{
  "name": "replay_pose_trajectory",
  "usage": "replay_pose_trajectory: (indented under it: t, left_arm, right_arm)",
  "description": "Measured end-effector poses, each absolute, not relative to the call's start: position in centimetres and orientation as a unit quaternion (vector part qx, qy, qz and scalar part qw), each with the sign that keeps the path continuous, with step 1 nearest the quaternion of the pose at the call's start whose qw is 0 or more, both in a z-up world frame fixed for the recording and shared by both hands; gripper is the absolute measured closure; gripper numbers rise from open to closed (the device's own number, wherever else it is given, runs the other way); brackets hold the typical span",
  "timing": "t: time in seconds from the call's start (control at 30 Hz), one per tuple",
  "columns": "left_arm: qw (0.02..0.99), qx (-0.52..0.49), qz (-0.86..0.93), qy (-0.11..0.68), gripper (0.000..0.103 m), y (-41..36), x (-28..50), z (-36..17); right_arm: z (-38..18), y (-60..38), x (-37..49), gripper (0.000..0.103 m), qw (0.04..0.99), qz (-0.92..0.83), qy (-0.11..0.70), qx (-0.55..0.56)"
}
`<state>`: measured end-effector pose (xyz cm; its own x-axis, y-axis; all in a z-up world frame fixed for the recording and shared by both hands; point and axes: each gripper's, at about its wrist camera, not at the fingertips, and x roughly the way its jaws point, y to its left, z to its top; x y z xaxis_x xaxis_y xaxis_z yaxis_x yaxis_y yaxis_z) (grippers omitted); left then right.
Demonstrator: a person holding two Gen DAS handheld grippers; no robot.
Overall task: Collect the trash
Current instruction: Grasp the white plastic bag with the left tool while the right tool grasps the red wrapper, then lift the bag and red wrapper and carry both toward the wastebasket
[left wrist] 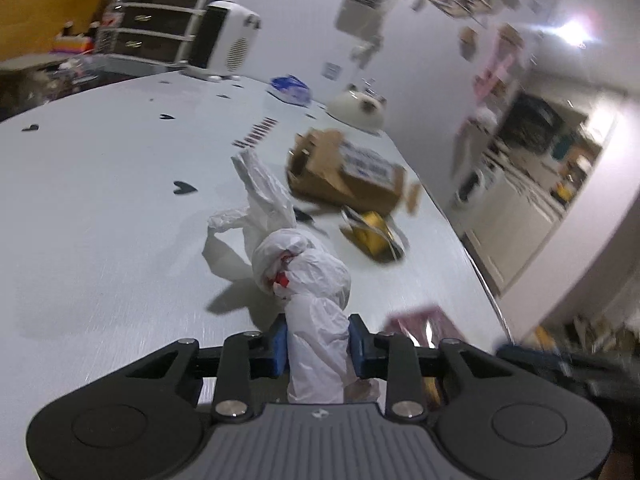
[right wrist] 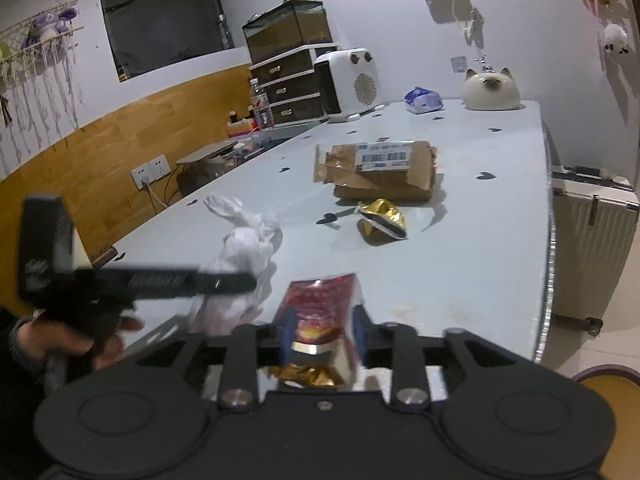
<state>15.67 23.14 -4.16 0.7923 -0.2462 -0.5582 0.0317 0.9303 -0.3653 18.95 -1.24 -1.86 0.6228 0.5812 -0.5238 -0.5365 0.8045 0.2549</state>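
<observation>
My left gripper (left wrist: 318, 344) is shut on the twisted neck of a white plastic bag (left wrist: 312, 280), which bulges just ahead of the blue pads and shows something red inside. From the right wrist view the bag (right wrist: 244, 248) lies at centre left, with the left gripper (right wrist: 240, 282) and the hand that holds it reaching in from the left. A red snack packet (right wrist: 320, 308) stands blurred between the pads of my right gripper (right wrist: 324, 340), which looks open around it. A crumpled gold wrapper (right wrist: 382, 222) and a torn cardboard box (right wrist: 384, 172) lie further along the table.
The pale table (right wrist: 460, 280) ends at a metal edge on the right, with a white suitcase (right wrist: 592, 240) on the floor beyond. At the far end stand a cat-shaped jar (right wrist: 490, 90), a blue packet (right wrist: 422, 100) and a white heater (right wrist: 352, 80).
</observation>
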Motion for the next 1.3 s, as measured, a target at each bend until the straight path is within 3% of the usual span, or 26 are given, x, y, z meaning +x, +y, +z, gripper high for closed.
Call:
replay_pose_trajectory:
  t: [0.07, 0.17, 0.37, 0.47, 0.53, 0.6, 0.8, 1.0, 1.3]
  left_arm:
    - [0.931, -0.153, -0.084, 0.321, 0.071, 22.9, 14.5, -3.9]
    - [0.930, -0.129, -0.089, 0.332, 0.071, 22.6, 13.2, -3.5]
    - [0.933, -0.142, -0.061, 0.324, 0.065, 23.2, 12.6, -3.3]
    - [0.933, -0.159, -0.053, 0.318, 0.062, 23.4, 13.0, -3.4]
    - [0.933, -0.169, -0.045, 0.316, 0.038, 23.4, 13.5, -3.6]
    - [0.934, -0.172, -0.030, 0.313, 0.021, 23.2, 13.9, -3.6]
    - [0.932, -0.197, -0.024, 0.304, 0.022, 23.3, 15.5, -3.4]
    - [0.929, -0.198, -0.017, 0.313, 0.048, 22.9, 16.4, -4.0]
    - [0.939, -0.181, -0.017, 0.291, 0.061, 22.6, 14.9, -3.2]
  right_arm:
    - [-1.8, -0.4, 18.9, 0.040, 0.900, 0.310, 0.306, 0.030]
    - [-1.8, 1.0, 18.8, 0.028, 0.900, 0.307, 0.308, 0.016]
    - [-3.3, 3.3, 19.3, 0.026, 0.898, 0.290, 0.331, -0.011]
    - [-3.9, 3.5, 19.8, 0.033, 0.896, 0.283, 0.342, -0.005]
    - [-3.9, 3.5, 19.9, 0.042, 0.898, 0.276, 0.342, -0.005]
    - [-3.9, 3.4, 20.0, 0.046, 0.900, 0.270, 0.341, -0.008]
    - [-3.9, 3.4, 19.9, 0.049, 0.899, 0.278, 0.337, -0.014]
    - [-4.0, 3.7, 19.7, 0.049, 0.900, 0.280, 0.331, -0.036]
    - [-3.4, 2.3, 19.7, 0.053, 0.908, 0.271, 0.318, -0.016]
